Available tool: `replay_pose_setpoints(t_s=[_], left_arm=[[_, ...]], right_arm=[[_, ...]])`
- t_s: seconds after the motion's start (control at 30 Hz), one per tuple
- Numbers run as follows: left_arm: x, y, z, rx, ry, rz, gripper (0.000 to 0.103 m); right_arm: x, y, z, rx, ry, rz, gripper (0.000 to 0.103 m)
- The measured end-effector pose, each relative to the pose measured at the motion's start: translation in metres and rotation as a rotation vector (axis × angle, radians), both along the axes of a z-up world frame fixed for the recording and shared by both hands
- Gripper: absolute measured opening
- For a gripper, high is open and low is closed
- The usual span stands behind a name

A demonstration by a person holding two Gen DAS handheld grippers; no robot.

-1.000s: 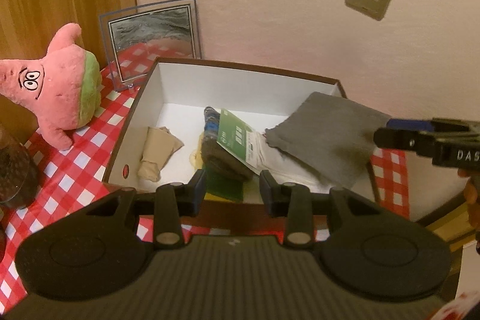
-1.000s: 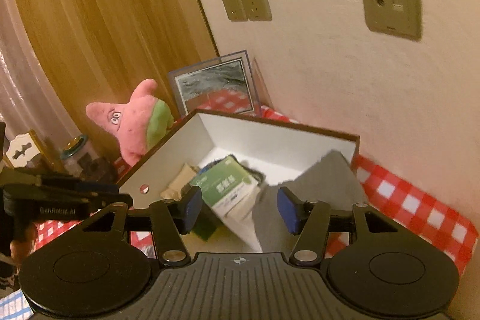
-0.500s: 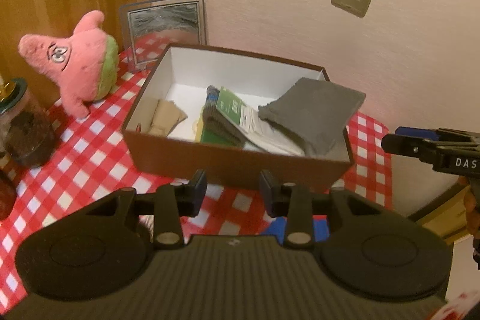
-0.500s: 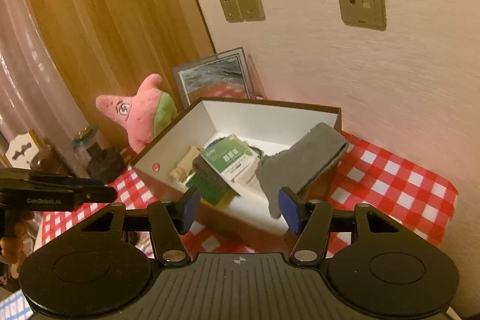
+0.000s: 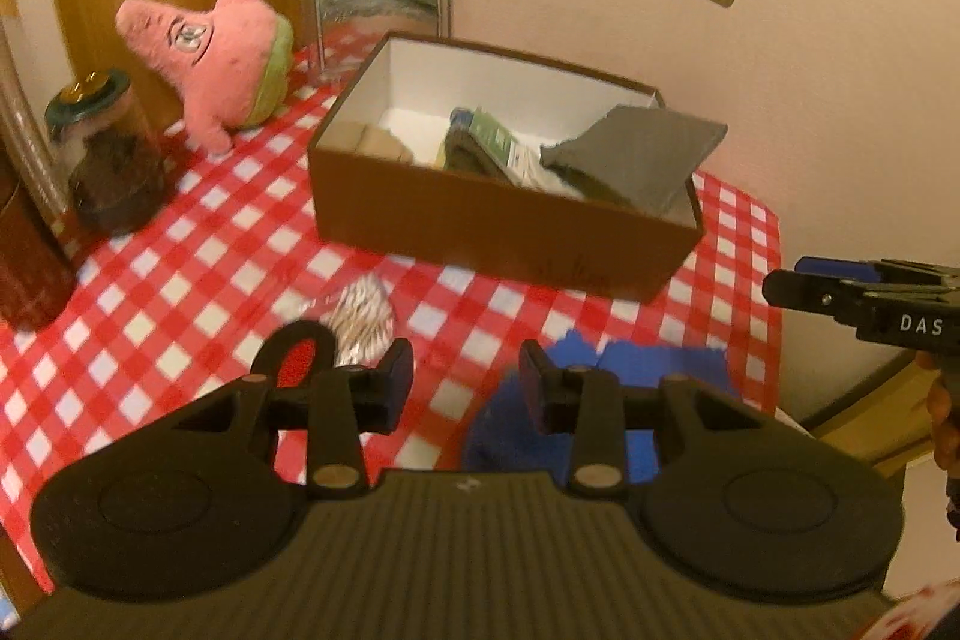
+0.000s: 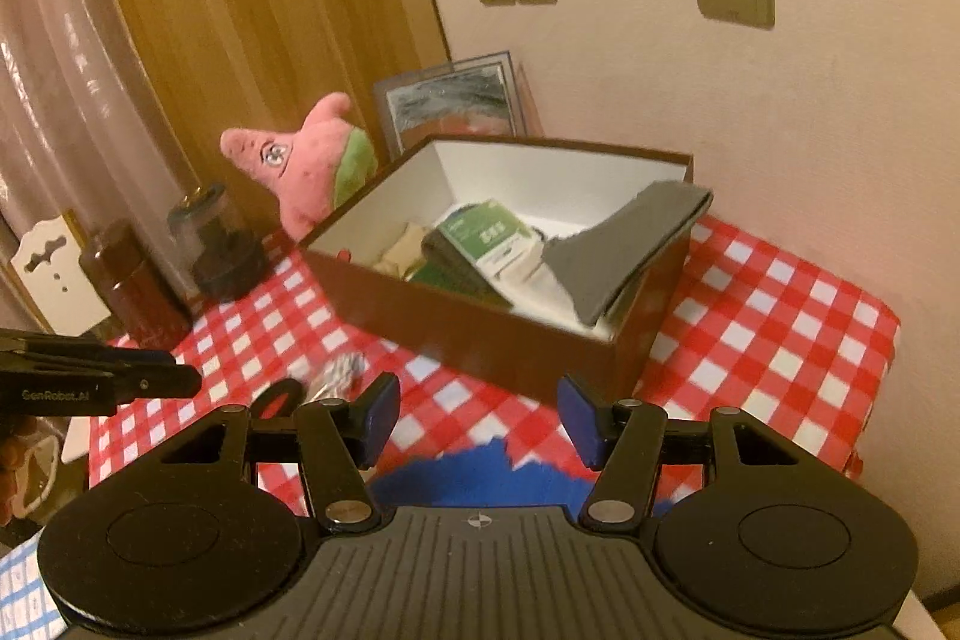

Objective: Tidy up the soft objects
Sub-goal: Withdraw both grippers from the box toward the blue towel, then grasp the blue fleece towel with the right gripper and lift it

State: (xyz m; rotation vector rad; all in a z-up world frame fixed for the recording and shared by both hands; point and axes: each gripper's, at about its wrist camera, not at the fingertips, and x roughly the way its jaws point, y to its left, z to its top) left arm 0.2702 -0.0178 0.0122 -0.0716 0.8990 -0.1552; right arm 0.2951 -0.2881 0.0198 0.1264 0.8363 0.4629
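Left gripper [image 5: 466,379]: jaws apart, holding nothing, over the desk's [image 5: 198,244] near edge.
Right gripper [image 6: 478,412]: jaws apart, holding nothing.
Blue cloth [image 5: 654,370]: on the desk's near edge, under both grippers' tips.
Brown box [image 5: 498,226]: near the back wall; grey cloth [image 5: 642,157] draped over its right corner.

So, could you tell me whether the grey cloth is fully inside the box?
No: the grey cloth drapes over the box rim.
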Motion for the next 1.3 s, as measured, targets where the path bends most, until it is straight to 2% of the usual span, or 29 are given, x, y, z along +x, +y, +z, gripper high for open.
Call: replay_pose_setpoints(t_s=[0.27, 0.6, 0.67, 0.73, 0.83, 1.03, 1.3], left_arm=[[-0.033, 0.02, -0.02, -0.008, 0.053, 0.05, 0.035], [-0.059, 0.035, -0.045, -0.005, 0.11, 0.091, 0.035], [-0.061, 0.037, -0.051, -0.007, 0.124, 0.099, 0.035], [-0.062, 0.038, -0.057, -0.006, 0.14, 0.105, 0.035], [-0.062, 0.038, -0.064, 0.009, 0.154, 0.109, 0.035], [-0.056, 0.038, -0.076, 0.028, 0.17, 0.113, 0.035], [-0.046, 0.042, -0.086, 0.036, 0.189, 0.119, 0.035]], right_arm=[[-0.031, 0.004, -0.015, -0.034, 0.034, 0.007, 0.058], [-0.048, 0.003, -0.053, -0.043, 0.15, -0.021, 0.059], [-0.049, 0.007, -0.061, -0.051, 0.177, -0.012, 0.062], [-0.05, 0.012, -0.067, -0.061, 0.189, -0.006, 0.076], [-0.048, 0.024, -0.078, -0.07, 0.205, 0.017, 0.084], [-0.04, 0.056, -0.1, -0.161, 0.195, 0.094, 0.084], [-0.024, 0.077, -0.125, -0.215, 0.182, 0.115, 0.084]])
